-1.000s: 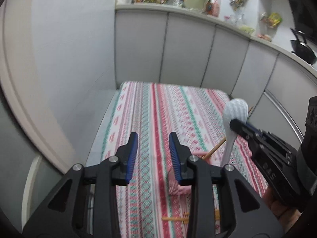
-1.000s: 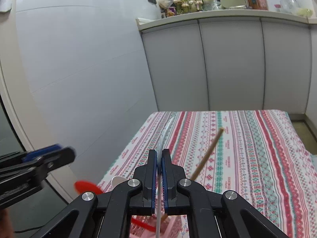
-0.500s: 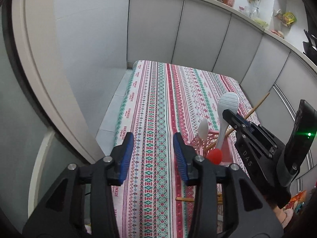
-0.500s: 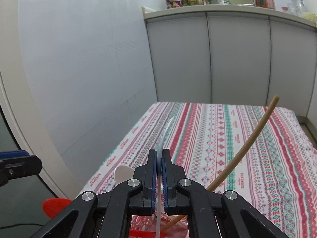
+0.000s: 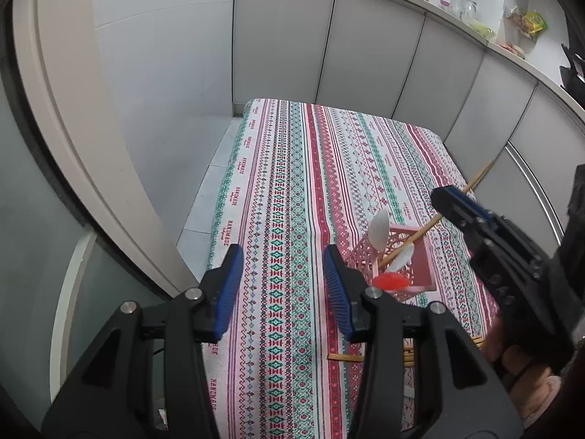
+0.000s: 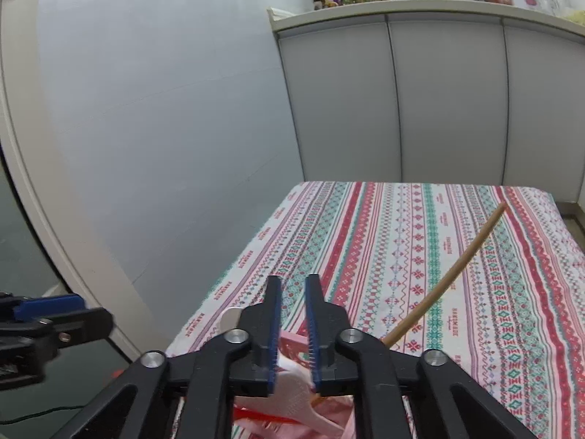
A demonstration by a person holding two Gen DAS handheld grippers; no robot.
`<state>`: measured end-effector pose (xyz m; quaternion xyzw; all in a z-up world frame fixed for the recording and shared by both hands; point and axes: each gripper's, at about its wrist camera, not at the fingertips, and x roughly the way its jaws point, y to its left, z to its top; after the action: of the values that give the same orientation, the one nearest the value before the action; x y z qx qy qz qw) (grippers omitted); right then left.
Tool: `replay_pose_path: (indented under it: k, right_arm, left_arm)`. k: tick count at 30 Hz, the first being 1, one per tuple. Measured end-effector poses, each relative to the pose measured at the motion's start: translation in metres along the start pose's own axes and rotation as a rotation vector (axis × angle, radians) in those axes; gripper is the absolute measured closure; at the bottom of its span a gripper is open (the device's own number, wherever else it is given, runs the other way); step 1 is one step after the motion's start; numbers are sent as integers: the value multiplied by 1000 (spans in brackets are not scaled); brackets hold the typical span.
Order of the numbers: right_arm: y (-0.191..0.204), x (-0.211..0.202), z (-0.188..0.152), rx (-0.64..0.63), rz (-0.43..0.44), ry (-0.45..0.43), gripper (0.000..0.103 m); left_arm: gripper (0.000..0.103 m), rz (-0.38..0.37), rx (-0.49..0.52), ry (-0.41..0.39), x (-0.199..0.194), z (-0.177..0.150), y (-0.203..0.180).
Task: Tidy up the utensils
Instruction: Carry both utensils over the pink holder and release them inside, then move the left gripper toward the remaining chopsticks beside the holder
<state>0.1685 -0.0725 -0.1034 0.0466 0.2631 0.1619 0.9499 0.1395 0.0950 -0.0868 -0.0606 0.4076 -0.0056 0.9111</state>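
A pink lattice utensil holder (image 5: 420, 259) stands on the striped tablecloth. In it are a white spoon (image 5: 380, 226), a red spoon (image 5: 391, 281), a wooden stick (image 5: 438, 216) leaning right, and a white paddle (image 5: 400, 258). My right gripper (image 6: 293, 289) hovers just above the holder (image 6: 292, 344), its jaws opening. The paddle (image 6: 299, 391) lies loose below the pads, free of them. My left gripper (image 5: 281, 289) hangs left of the holder, its jaws opening with nothing between them. Its tip (image 6: 47, 311) shows at the left of the right wrist view.
Loose wooden chopsticks (image 5: 345, 357) lie on the tablecloth (image 5: 292, 183) near its front edge, behind my left finger. Grey cabinet doors (image 5: 365, 55) close off the far side, and a white wall (image 5: 164, 73) the left. A hand (image 5: 512, 358) holds the right gripper.
The right jaws have parted and the white paddle has dropped from them into the pink holder. The left jaws have widened and that gripper has tipped further down.
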Motion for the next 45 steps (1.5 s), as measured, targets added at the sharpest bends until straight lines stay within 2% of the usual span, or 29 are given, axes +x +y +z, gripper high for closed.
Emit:
replay_pose_path:
  k: [3,6,12,17,23,28,31,33,37,39,45]
  right_arm:
    - [1,-16,3,-13,5,24,78]
    - [-1,-36,3,-26,2,62,69]
    - [-12,-74,-9,-53,-52,180,58]
    - [-35,-92,-25,11,-96,305,47]
    - [-62,-96,-48,96,-156,441,35]
    - [-80,-94,-64,129,-193,522,29]
    - [-90,-94,-74,135,-212,565,28]
    - [-96,-94,-80,137,-225,590,27]
    - [-103,-93,-90,119,-249,630,26]
    - [-107,-92,-95,114,-260,649,26]
    - [-115,-90,-102,122,-268,678,26]
  left_arm:
    - [50,-6,12,8,0,-2,-3]
    - [48,-22,9,24,-2,-5,-2]
    - [37,-37,29,67,-2,-15,-7]
    - [29,-11,71,111,3,-26,-13]
    - [21,-39,91,226,20,-40,-21]
    - [21,-31,114,340,41,-56,-30]
    - [21,-31,119,370,47,-63,-34]
    - [21,-29,90,381,52,-67,-34]
    - [21,-87,-18,454,68,-78,-32]
    - [24,-93,-64,472,75,-84,-32]
    - [50,-125,-239,475,86,-92,-30]
